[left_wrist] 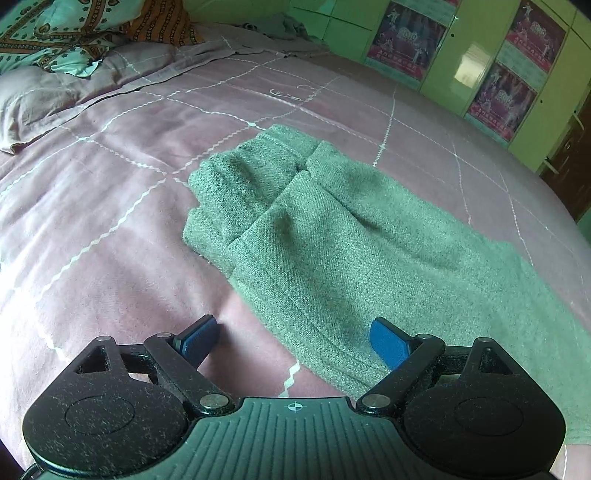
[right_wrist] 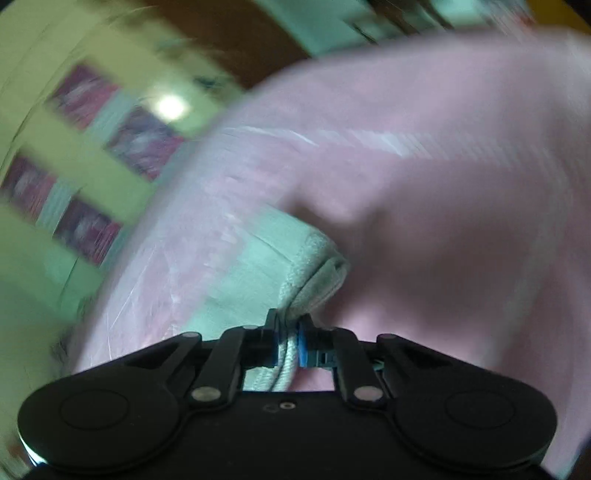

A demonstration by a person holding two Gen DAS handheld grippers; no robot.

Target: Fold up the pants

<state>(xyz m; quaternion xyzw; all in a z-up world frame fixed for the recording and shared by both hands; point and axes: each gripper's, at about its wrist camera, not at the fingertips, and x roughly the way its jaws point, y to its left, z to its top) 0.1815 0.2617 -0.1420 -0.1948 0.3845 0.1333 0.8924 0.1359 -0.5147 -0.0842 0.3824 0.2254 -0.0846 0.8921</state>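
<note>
Grey-green knit pants (left_wrist: 332,236) lie on the pink bed cover (left_wrist: 110,229), both leg cuffs pointing to the far left, one leg over the other. My left gripper (left_wrist: 291,336) is open, low over the near edge of the pants, its right pad above the fabric and its left pad above bare cover. In the blurred right wrist view, my right gripper (right_wrist: 290,341) is shut on a hemmed edge of the pants (right_wrist: 310,266), held just above the cover.
Patterned pillows (left_wrist: 74,33) and a pink pillow (left_wrist: 40,99) lie at the head of the bed. A green wardrobe (left_wrist: 476,59) with posters stands beyond the far edge. A brown door (left_wrist: 569,162) is at the right.
</note>
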